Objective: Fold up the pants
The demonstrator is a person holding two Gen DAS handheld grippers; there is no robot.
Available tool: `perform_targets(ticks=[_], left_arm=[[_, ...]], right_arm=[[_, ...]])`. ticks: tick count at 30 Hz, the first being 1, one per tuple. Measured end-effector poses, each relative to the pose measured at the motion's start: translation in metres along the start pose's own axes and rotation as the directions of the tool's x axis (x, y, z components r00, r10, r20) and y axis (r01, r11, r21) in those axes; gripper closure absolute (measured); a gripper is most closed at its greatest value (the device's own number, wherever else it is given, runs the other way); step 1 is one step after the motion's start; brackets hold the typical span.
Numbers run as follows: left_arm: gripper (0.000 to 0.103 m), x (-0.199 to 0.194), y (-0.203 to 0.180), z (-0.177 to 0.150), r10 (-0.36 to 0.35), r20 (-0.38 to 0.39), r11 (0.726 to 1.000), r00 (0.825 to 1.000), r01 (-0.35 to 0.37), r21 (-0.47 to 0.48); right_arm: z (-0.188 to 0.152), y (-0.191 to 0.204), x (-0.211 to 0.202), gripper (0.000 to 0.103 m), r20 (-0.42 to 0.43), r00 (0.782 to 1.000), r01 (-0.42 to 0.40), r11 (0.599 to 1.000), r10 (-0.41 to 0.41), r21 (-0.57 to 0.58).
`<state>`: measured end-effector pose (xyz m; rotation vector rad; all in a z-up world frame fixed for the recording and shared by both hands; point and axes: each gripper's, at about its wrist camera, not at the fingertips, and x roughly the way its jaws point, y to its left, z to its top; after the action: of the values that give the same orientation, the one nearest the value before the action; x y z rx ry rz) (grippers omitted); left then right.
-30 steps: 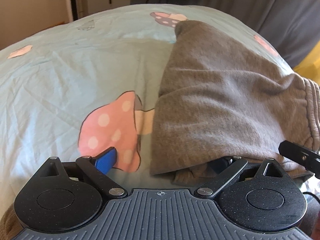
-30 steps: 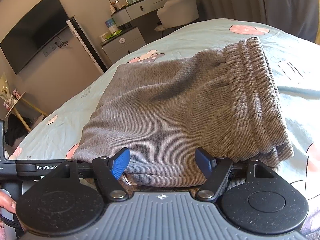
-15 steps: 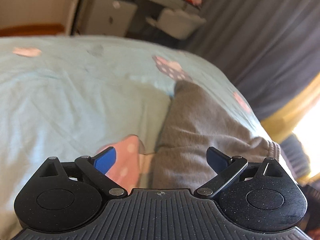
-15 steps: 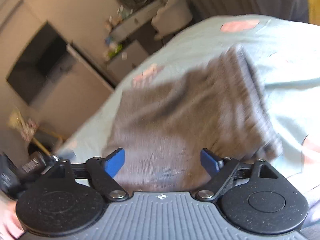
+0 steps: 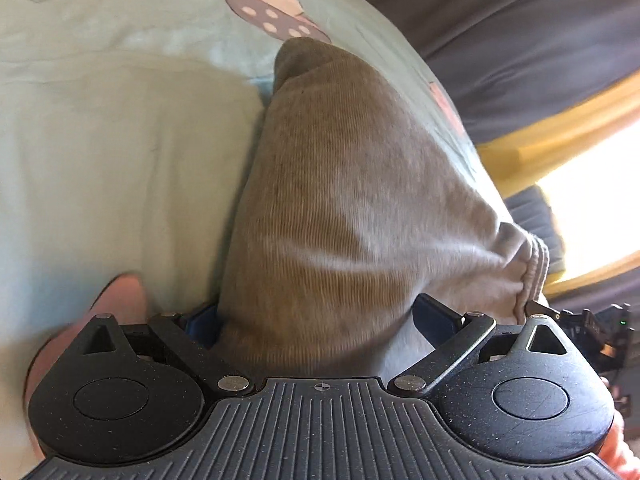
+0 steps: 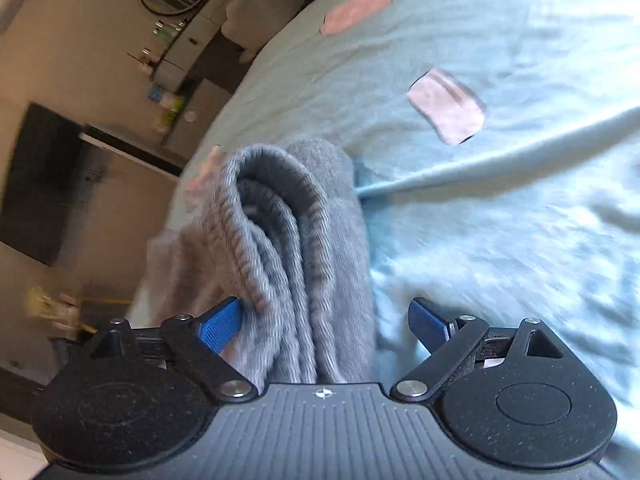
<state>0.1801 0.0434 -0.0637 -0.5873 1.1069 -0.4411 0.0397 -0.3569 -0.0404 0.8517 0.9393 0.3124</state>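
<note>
1. The folded grey pants [image 5: 352, 208] lay on the pale blue bedsheet [image 5: 120, 160], their long axis running from the left gripper [image 5: 316, 320] out toward 12 o'clock in the left wrist view.
2. The left gripper's jaws stood wide with the near end of the bundle between them; whether the pads pressed on the cloth I could not tell.
3. In the right wrist view the ribbed waistband edge [image 6: 280, 240] rose from 6 toward 11 o'clock, inside the right gripper [image 6: 320, 320].
4. Its jaws were opening: cloth lay against the left pad [image 6: 220, 326], clear of the right one.
5. Both grippers sat at the pants' near end, neither plainly closer.
</note>
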Motion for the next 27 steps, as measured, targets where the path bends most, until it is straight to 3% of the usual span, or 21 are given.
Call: perform_targets(ticks=[4, 7, 9, 11, 13, 18, 22, 25, 27], left_arm=[[0.003, 0.011, -0.002, 0.013, -0.037, -0.006, 0.999, 0.999, 0.037, 0.020], [0.003, 0.018, -0.004, 0.019, -0.039, -0.006, 0.998, 0.999, 0.040, 0.043], [0.004, 0.020, -0.012, 0.020, -0.024, 0.006, 0.996, 1.000, 0.023, 0.089], [0.021, 0.019, -0.021, 0.018, 0.003, 0.039, 0.989, 0.999, -0.009, 0.145], [0.033, 0.017, -0.029, 0.015, 0.025, 0.059, 0.982, 0.998, -0.036, 0.188], [0.059, 0.001, -0.035, 0.016, 0.002, 0.104, 0.987, 0.995, -0.018, 0.157], [0.065, -0.010, -0.053, 0.023, 0.006, 0.175, 0.979, 0.985, -0.041, 0.198], [0.066, -0.019, -0.056, 0.038, -0.012, 0.223, 0.989, 0.975, -0.021, 0.146], [0.066, -0.026, -0.058, 0.047, 0.006, 0.273, 0.990, 0.962, -0.045, 0.136]], right_arm=[[0.009, -0.006, 0.024, 0.013, -0.071, 0.992, -0.107, 0.994, 0.109, 0.035], [0.017, -0.006, 0.040, 0.013, -0.103, 0.986, -0.129, 0.991, 0.133, 0.043], [0.022, -0.001, 0.048, 0.020, -0.106, 0.986, -0.125, 0.992, 0.126, 0.022], [0.022, 0.006, 0.052, 0.035, -0.097, 0.990, -0.098, 0.995, 0.098, 0.002], [0.020, 0.016, 0.053, 0.040, -0.078, 0.994, -0.078, 0.997, 0.077, -0.014], [0.016, 0.047, 0.042, 0.047, -0.038, 0.997, -0.072, 0.992, 0.068, -0.105], [0.031, 0.077, 0.037, 0.048, -0.011, 0.993, -0.117, 0.980, 0.116, -0.164], [0.049, 0.102, 0.035, 0.048, 0.029, 0.991, -0.124, 0.972, 0.132, -0.202], [0.063, 0.119, 0.038, 0.048, 0.051, 0.990, -0.115, 0.965, 0.130, -0.235]])
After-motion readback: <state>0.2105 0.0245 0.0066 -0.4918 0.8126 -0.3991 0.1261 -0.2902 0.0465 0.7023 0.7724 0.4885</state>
